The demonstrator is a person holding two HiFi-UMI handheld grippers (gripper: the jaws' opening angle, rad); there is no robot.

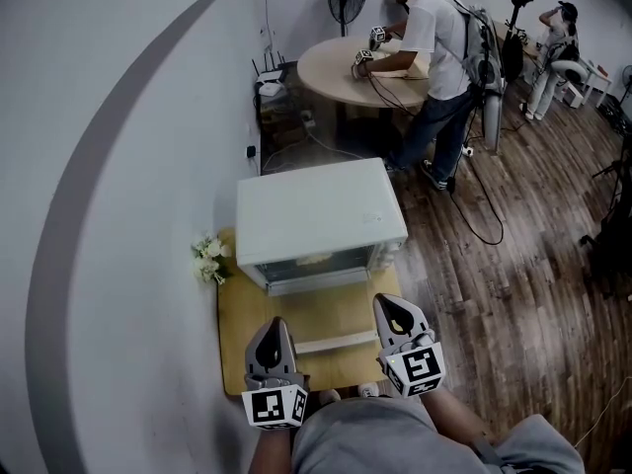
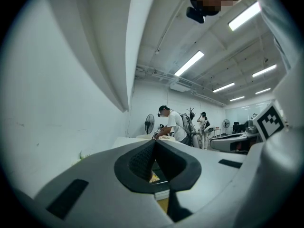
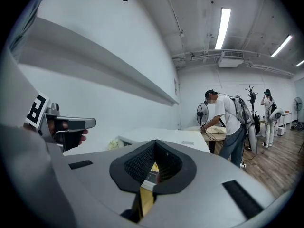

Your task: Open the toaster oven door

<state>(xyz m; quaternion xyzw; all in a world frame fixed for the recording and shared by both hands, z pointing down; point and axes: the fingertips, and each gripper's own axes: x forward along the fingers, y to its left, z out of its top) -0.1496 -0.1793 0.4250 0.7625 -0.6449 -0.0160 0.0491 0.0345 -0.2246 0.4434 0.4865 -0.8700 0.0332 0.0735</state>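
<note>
The white toaster oven [image 1: 321,215] stands on a small wooden table [image 1: 242,319], its glass front [image 1: 316,263] facing me. A white bar [image 1: 336,342] lies across the tabletop in front of it; I cannot tell whether it is the door's handle. My left gripper [image 1: 274,324] is held above the table's near left part, shut and empty, well short of the oven. My right gripper [image 1: 388,302] is at the near right, also shut with nothing in it. In the two gripper views the left gripper [image 2: 155,141] and the right gripper [image 3: 155,141] each have their tips together, pointing at the oven.
A white wall runs close along the left, with a small bunch of flowers [image 1: 208,260] beside the oven. Wooden floor [image 1: 513,294] lies to the right. Beyond the oven a person [image 1: 434,57] works at a round table [image 1: 336,67]; another person [image 1: 555,52] stands far right.
</note>
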